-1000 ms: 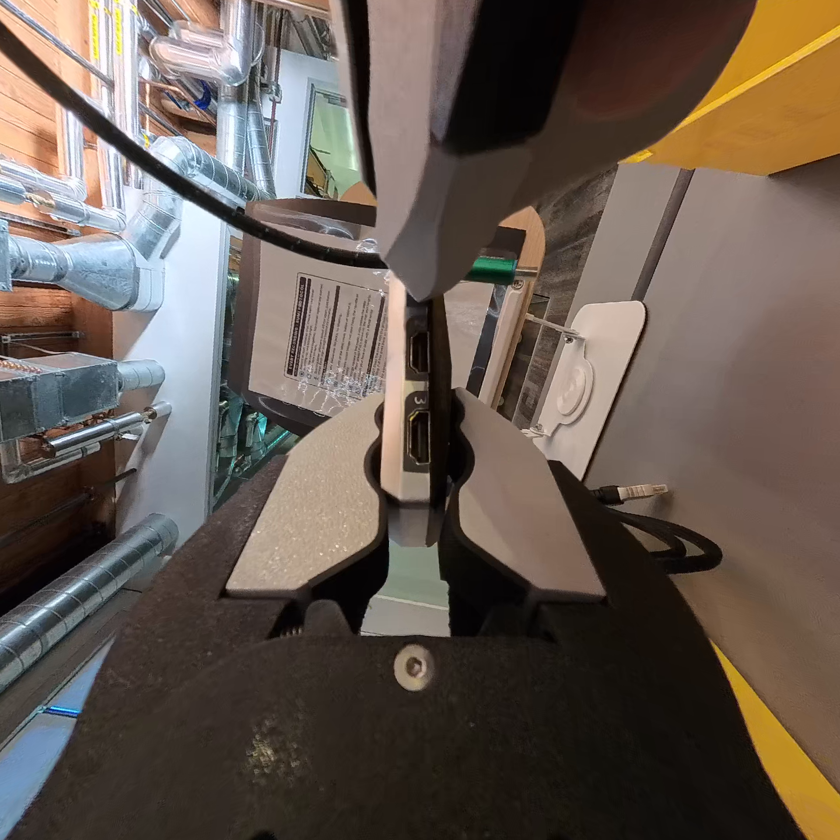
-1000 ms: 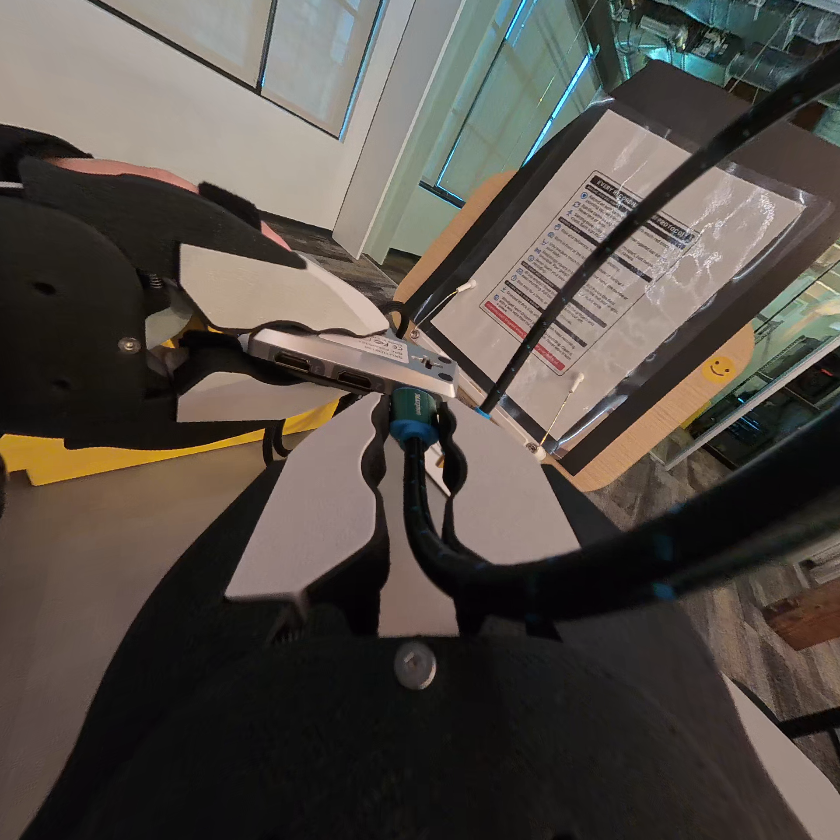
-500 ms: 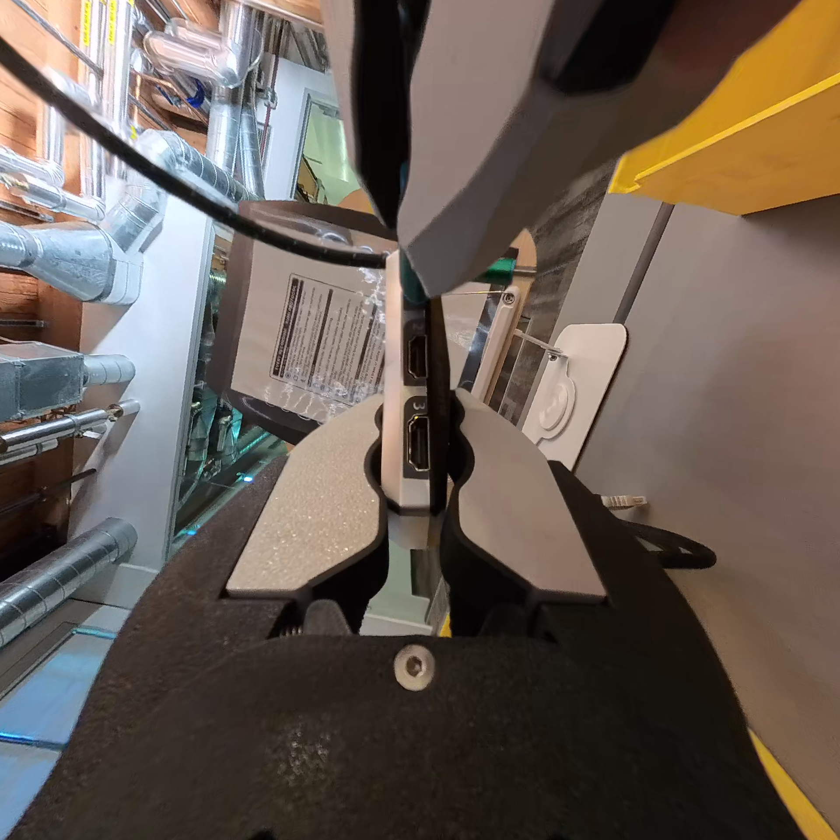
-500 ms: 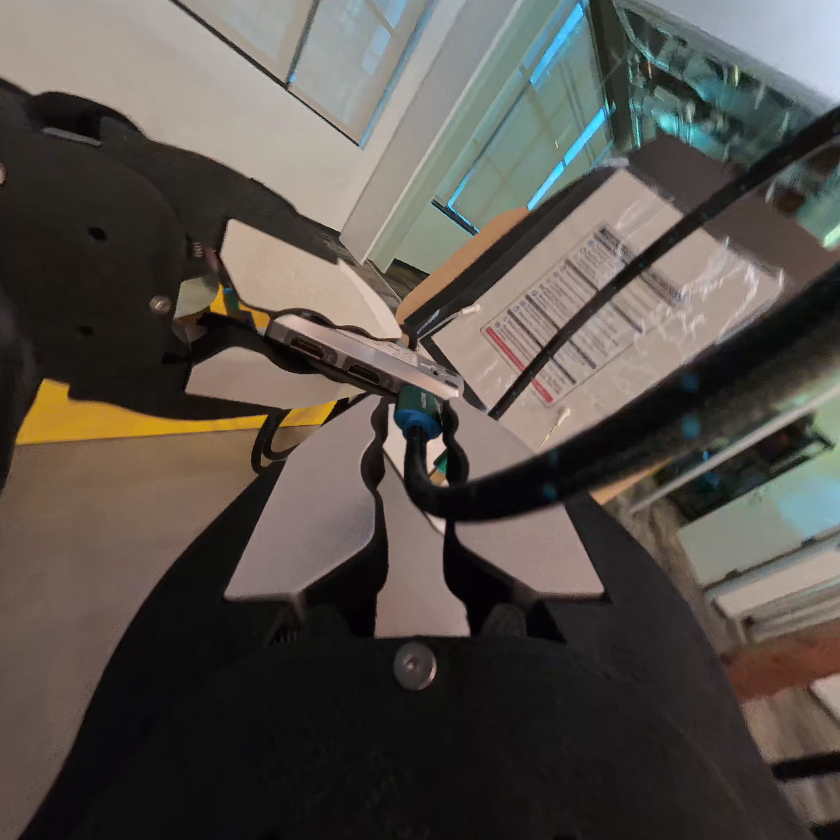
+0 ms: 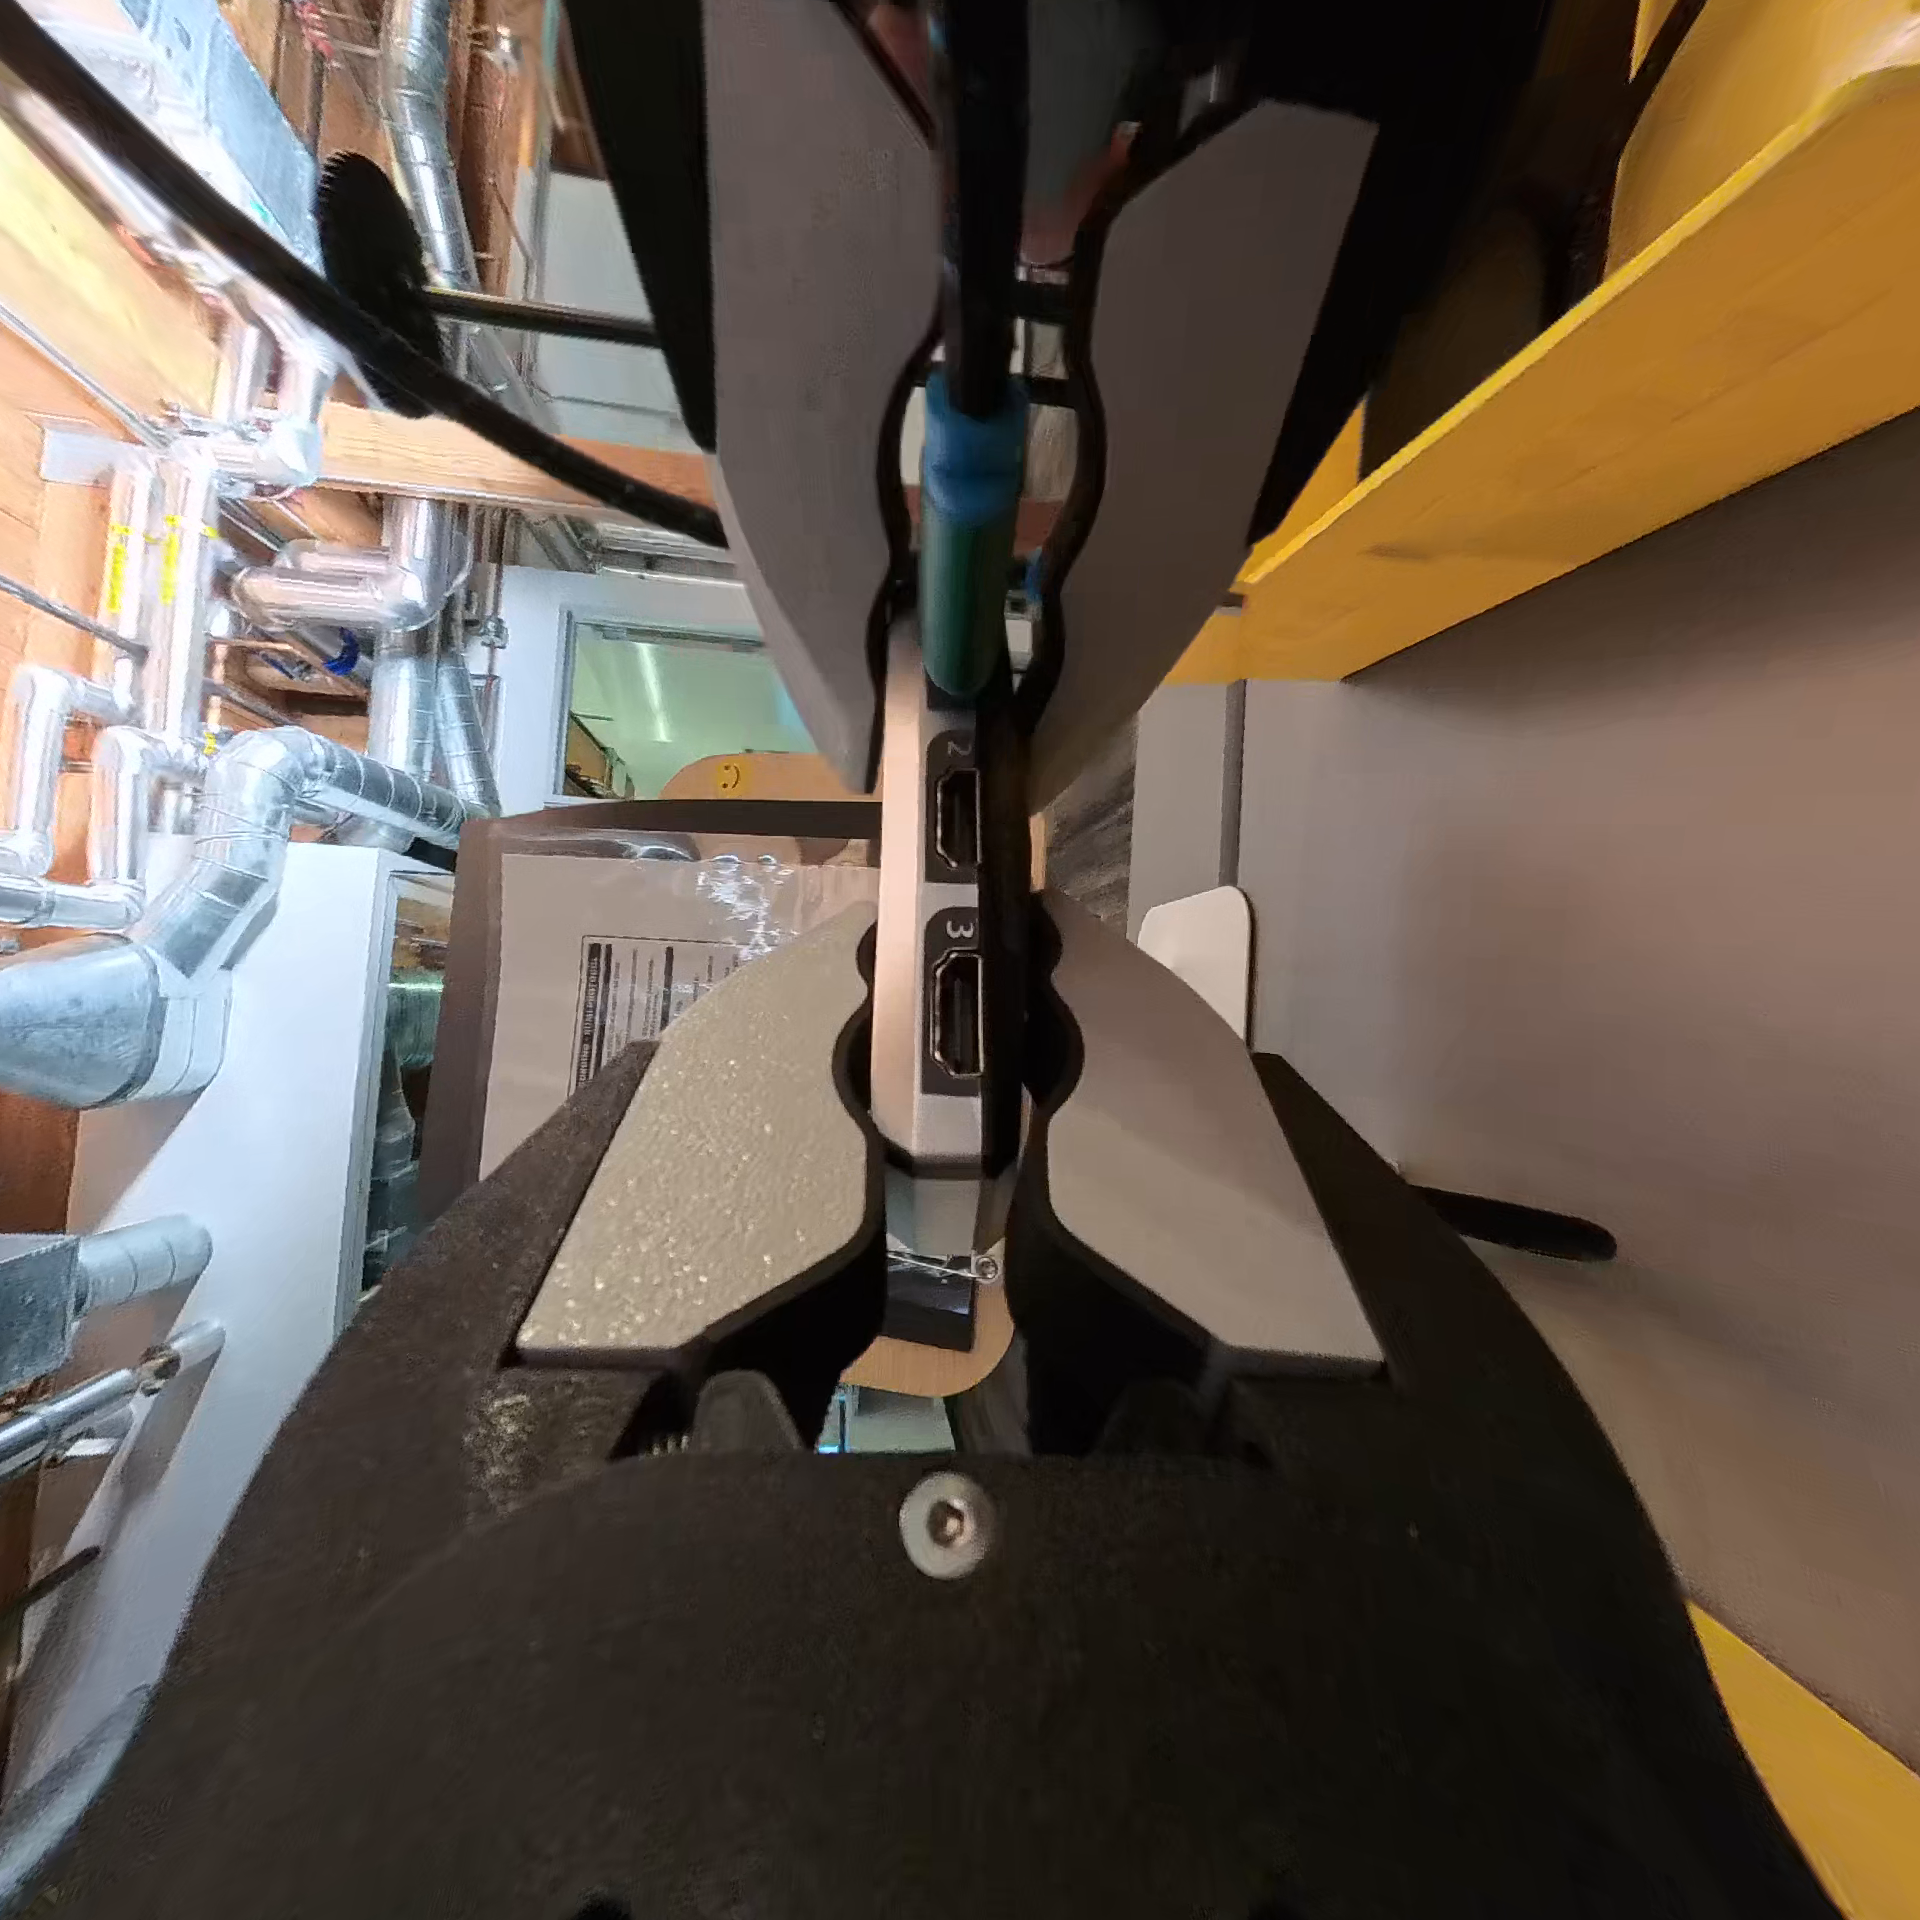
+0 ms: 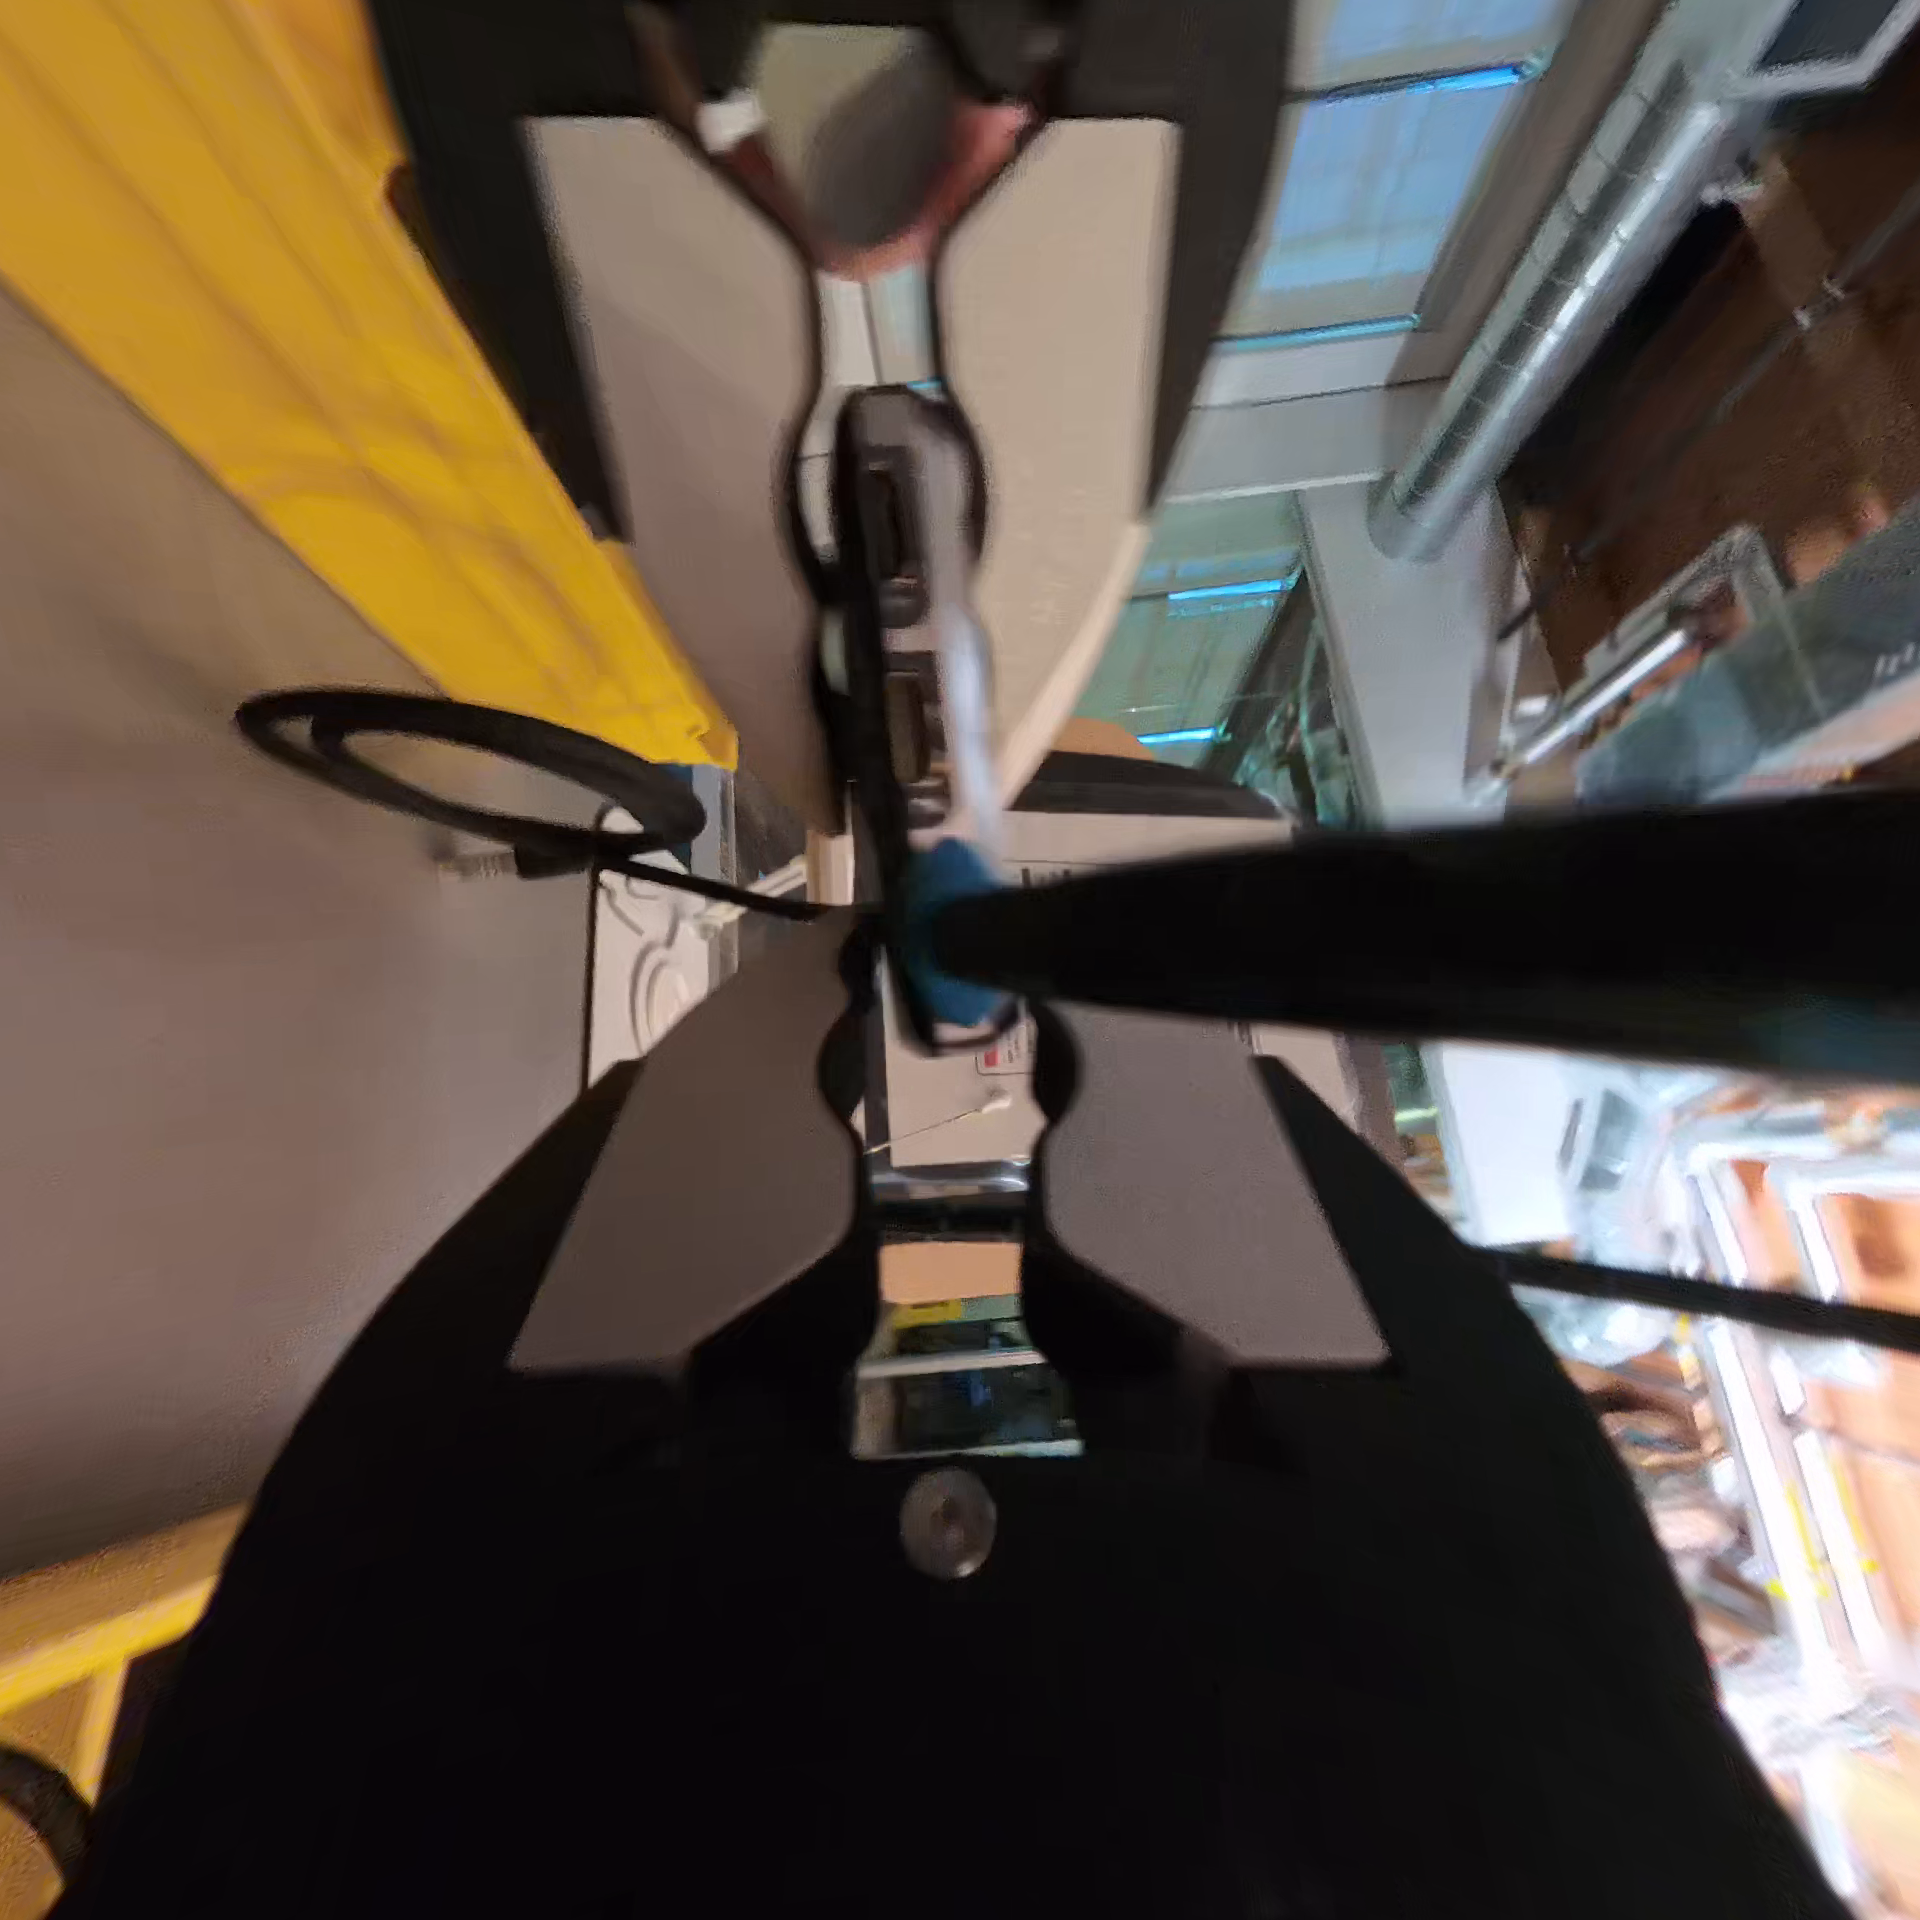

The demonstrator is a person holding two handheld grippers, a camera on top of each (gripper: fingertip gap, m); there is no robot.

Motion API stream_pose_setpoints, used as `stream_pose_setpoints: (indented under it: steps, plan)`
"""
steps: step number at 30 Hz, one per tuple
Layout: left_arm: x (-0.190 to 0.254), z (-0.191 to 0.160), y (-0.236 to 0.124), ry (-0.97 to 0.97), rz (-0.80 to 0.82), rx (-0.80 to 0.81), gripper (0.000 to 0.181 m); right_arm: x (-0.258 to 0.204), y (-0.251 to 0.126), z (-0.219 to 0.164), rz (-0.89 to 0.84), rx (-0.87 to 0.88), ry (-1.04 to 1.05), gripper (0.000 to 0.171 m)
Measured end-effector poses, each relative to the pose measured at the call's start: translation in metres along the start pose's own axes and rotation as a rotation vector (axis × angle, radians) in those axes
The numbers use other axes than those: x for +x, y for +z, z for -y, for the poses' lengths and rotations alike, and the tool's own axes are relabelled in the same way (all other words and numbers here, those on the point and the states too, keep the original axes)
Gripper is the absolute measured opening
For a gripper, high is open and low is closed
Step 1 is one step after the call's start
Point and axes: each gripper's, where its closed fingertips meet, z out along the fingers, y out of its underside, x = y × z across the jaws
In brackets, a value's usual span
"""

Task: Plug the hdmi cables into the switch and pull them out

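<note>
The left gripper point(image 5: 951, 1049) pinches the near end of the switch point(image 5: 940, 914), a slim silver metal bar with a black port face, between its pale, grainy, scallop-edged jaws. The switch stands on edge, lifted off the grey bench point(image 5: 1558, 935); two of its ports lie open between the two grippers.

Facing it from above in the left wrist view, the right gripper point(image 5: 971, 623) has its smooth grey jaws around the hdmi cable's plug point(image 5: 961, 592), a dark green shell with a blue collar, seated against the far end of the switch. The right wrist view is blurred: there the plug point(image 6: 951, 951) sits between the fingertips with a slight gap at each side, so I cannot tell whether they press it. The thick black cable point(image 6: 1455, 945) sweeps off sideways. A coiled black cord point(image 6: 457, 769) lies on the bench beside a yellow wooden ledge point(image 6: 364, 416).
</note>
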Motion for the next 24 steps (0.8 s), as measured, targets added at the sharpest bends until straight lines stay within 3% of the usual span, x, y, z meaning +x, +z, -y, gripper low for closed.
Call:
stream_pose_setpoints:
  steps: [5, 10, 13, 18, 22, 24]
  plan:
    - [0.001, -0.012, 0.0, -0.105, -0.061, -0.043, 0.028, -0.003, 0.004, -0.002, -0.045, -0.025, -0.08, 0.022]
    - [0.015, -0.046, -0.014, -0.349, -0.302, -0.164, 0.059, -0.005, 0.009, -0.01, -0.099, -0.073, -0.127, 0.022]
    - [0.025, -0.045, -0.025, -0.591, -0.477, -0.116, 0.074, -0.006, 0.01, -0.012, -0.122, -0.09, -0.146, 0.022]
    - [0.008, -0.022, -0.027, -0.824, -0.514, 0.08, 0.071, -0.007, 0.014, -0.014, -0.149, -0.125, -0.168, 0.022]
    - [0.011, -0.019, -0.016, -0.921, -0.516, 0.05, 0.07, -0.006, 0.014, -0.013, -0.161, -0.125, -0.166, 0.022]
    - [0.014, -0.019, -0.01, -0.957, -0.523, 0.049, 0.06, -0.008, 0.015, -0.012, -0.154, -0.12, -0.164, 0.022]
